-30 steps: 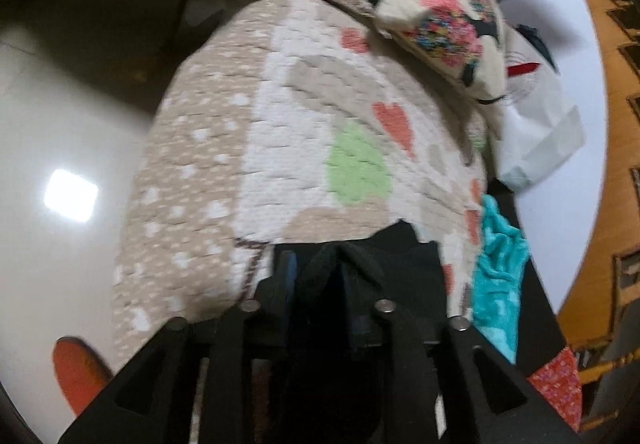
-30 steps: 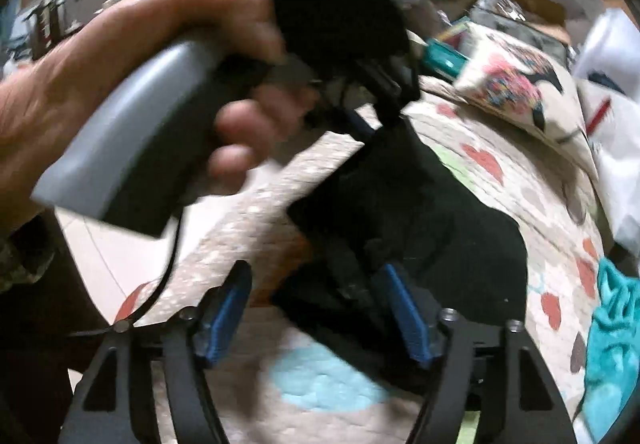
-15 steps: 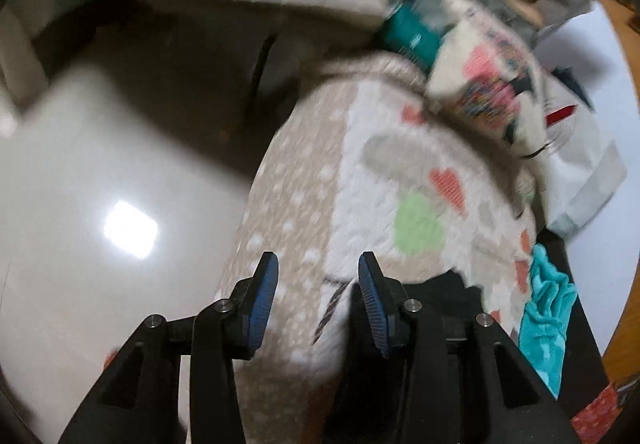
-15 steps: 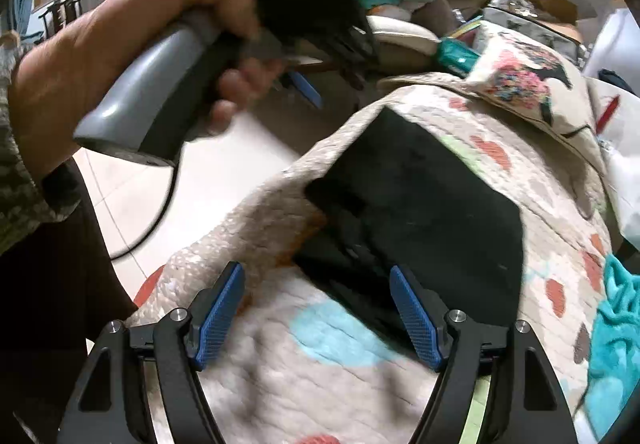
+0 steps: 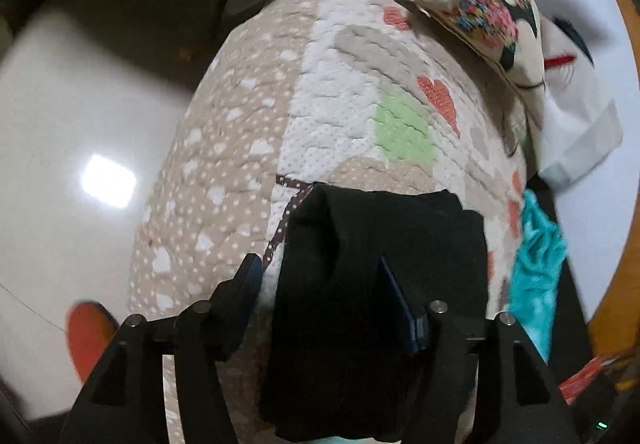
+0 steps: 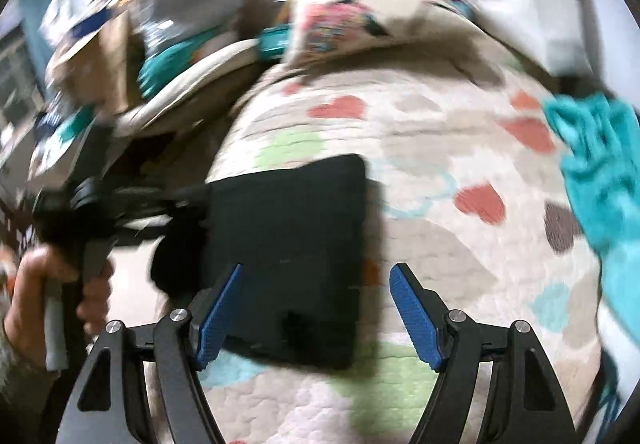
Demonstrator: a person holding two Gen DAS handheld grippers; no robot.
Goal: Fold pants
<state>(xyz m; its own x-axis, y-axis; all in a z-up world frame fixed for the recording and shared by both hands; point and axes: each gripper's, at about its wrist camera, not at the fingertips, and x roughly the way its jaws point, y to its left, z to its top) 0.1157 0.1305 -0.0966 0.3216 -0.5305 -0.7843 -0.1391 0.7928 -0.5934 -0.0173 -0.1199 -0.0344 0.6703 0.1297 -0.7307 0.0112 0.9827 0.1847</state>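
- Since a second ago the left gripper (image 5: pixel 320 296) has let go of the black cloth and come back low over it, and the pants (image 6: pixel 288 248) have gone from a lifted bundle to a flat folded rectangle.
- Largest thing in both views is the heart-patterned quilt (image 5: pixel 352 92); the pants lie at lower centre of the left view and centre-left of the right view.
- Left jaws stand parted over the near-left edge of the pants, gripping nothing; one side lies raised in a soft ridge.
- Right gripper (image 6: pixel 316 316) is also released, jaws wide, one blue pad over the cloth and one over bare quilt.
- Judged: the fold looks nearly done; the ridge should be pressed flat and the edges squared with light strokes, without dragging layers apart.
- A teal cloth (image 6: pixel 600 164) lies right of the pants, well apart; a patterned pillow (image 5: pixel 488 4) sits at upper right. Neither blocks the work.
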